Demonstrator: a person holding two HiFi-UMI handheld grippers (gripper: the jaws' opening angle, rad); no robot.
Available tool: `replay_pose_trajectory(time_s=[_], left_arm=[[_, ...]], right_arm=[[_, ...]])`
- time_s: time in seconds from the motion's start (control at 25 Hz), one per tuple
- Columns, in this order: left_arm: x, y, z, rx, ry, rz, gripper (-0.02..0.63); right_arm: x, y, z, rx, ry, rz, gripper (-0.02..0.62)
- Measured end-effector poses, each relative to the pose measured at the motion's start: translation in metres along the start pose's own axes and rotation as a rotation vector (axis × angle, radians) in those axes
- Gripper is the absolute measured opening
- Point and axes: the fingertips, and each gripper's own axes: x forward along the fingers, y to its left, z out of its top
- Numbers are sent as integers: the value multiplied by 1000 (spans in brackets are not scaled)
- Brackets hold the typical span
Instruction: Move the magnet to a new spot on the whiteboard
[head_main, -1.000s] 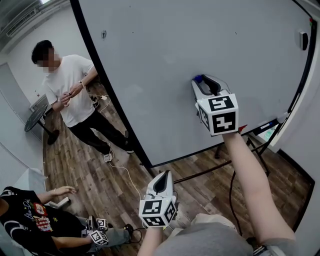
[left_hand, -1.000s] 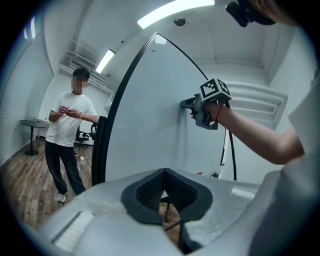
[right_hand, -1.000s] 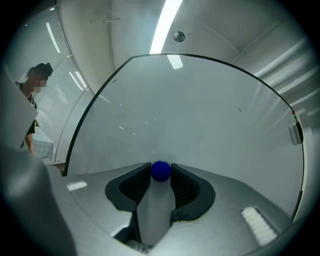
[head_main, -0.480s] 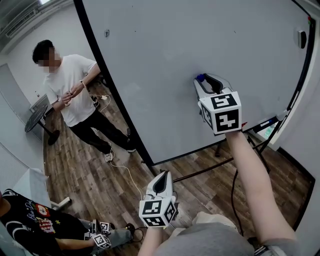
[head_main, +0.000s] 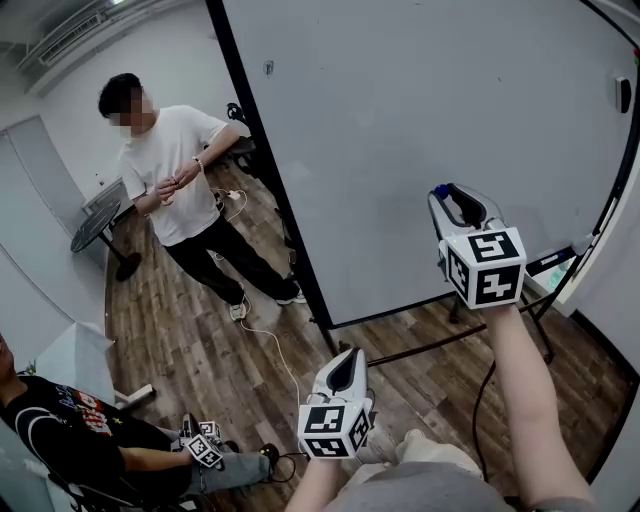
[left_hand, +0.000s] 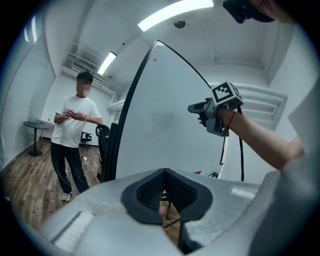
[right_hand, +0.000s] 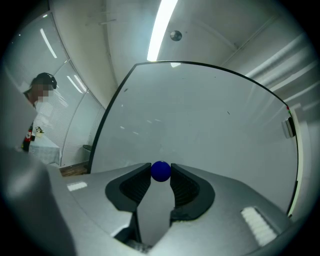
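We hold a gripper in each hand in front of a large white board (head_main: 420, 120) on a stand. The right gripper (head_main: 449, 192) is raised level toward the board's lower right part. Its jaws are closed most of the way, pinching a small blue magnet (right_hand: 160, 171) between their very tips. The magnet sits right at the board's face, though we cannot tell whether it touches the board or is just off it.

The left gripper (head_main: 346, 356) hangs low, well apart from the board, with its jaws together and nothing between them.

The magnet looks like a smooth, hard ball, so we judge it light and rigid but slippery. It has no flat side to press on, and the board's pull will probably tug at it. The best hold is likely across its widest part, deeper on the ribbed pads, since at the tips it could pop out.

A person (head_main: 170, 190) stands to the left, away from the board.
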Motion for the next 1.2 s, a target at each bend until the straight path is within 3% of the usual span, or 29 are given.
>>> replay_pose_trajectory(time_s=[0.6, 1.2], left_arm=[[-43, -14, -10, 45, 18, -69, 2], [-31, -33, -12, 63, 33, -156, 2]], right_arm=[[-79, 48, -18, 33, -4, -13, 123], [-103, 33, -33, 36, 16, -75, 123]])
